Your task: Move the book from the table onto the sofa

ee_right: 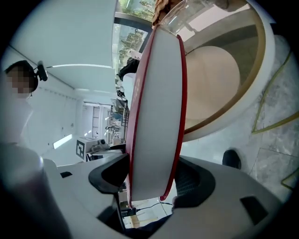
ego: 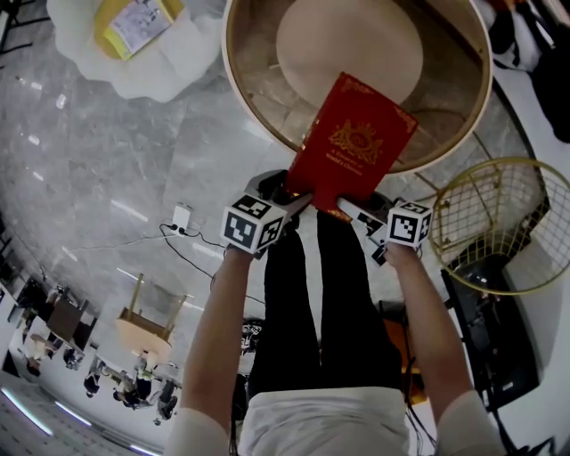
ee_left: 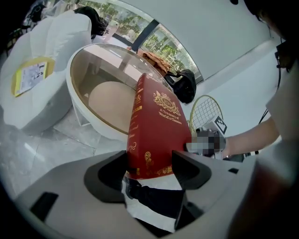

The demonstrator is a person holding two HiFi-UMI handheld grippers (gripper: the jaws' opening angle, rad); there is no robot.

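- Gripping the red book (ego: pixel 356 142) at its near corners are both tools: the left gripper (ego: pixel 298 200) on the spine corner, the right gripper (ego: pixel 349 209) on the open-page corner.
- In the left gripper view, the left gripper (ee_left: pixel 154 161) has its jaws closed against the book (ee_left: pixel 154 126), one pad at the spine and the other on the front cover. The book's bottom edge fills the gap between them.
- In the right gripper view, the right gripper (ee_right: pixel 152 179) clamps the book (ee_right: pixel 156 107) across its thickness. Only the white page block and two thin red cover edges show there, and the front cover is hidden.
- The book's far part lies over the round glass tabletop (ego: pixel 258 98), while its near edge juts past the rim above the person's dark-trousered legs (ego: pixel 321 294). I cannot tell whether the far edge rests on the glass.
- From the head view the book's near edge is covered by the gripper tips, and its gold lettering is too small to read.
- The white sofa (ego: pixel 134 71) sits well apart at upper left, cut off by the frame, with a yellow item (ego: pixel 134 22) on it.
- A gold wire basket (ego: pixel 499 223) stands on the floor at right, its far side cropped.
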